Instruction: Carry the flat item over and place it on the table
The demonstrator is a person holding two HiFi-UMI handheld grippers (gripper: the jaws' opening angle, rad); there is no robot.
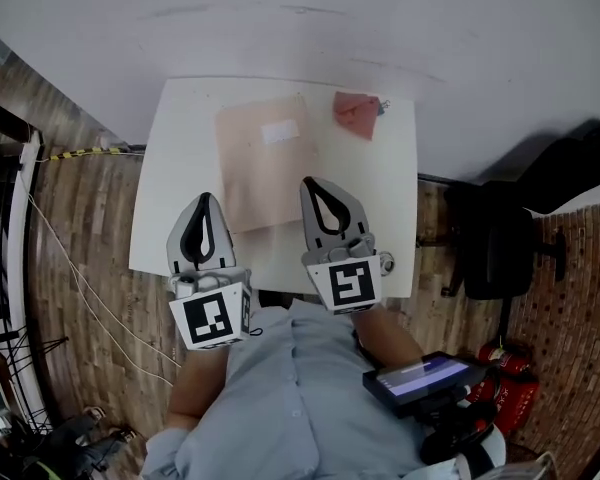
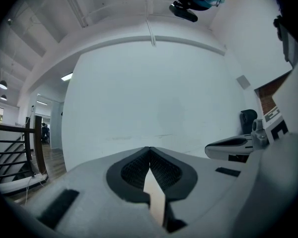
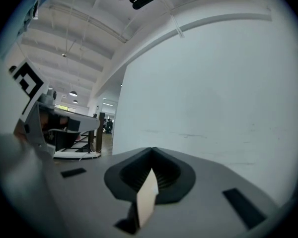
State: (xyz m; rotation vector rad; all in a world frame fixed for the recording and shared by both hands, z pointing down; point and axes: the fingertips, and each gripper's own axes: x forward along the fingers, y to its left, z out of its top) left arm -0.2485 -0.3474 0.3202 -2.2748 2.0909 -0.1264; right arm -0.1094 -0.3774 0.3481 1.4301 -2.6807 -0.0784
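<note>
- Head view: a beige envelope (image 1: 268,163) with a white label (image 1: 280,131) shows over the middle of the white table (image 1: 390,208), its near end between the two grippers; from above I cannot tell whether it rests on the top or hangs just over it
- Left gripper (image 1: 205,202) sits at the envelope's near left corner, right gripper (image 1: 311,183) at its right edge, both marker cubes close to the person's light blue shirt (image 1: 280,398)
- Left gripper view: the jaws of the left gripper (image 2: 149,150) are closed, with a thin beige sliver of the envelope (image 2: 156,200) pinched between the dark pads (only the edge shows)
- Right gripper view: the right gripper (image 3: 151,151) is likewise clamped on a pale edge of the envelope (image 3: 146,197); a white wall fills the background
- A pink cloth (image 1: 355,114) lies at the table's far right, apart from the envelope
- A black chair (image 1: 500,248) stands right of the table on the wood floor, and a dark tablet (image 1: 420,378) shows near the person's right side
</note>
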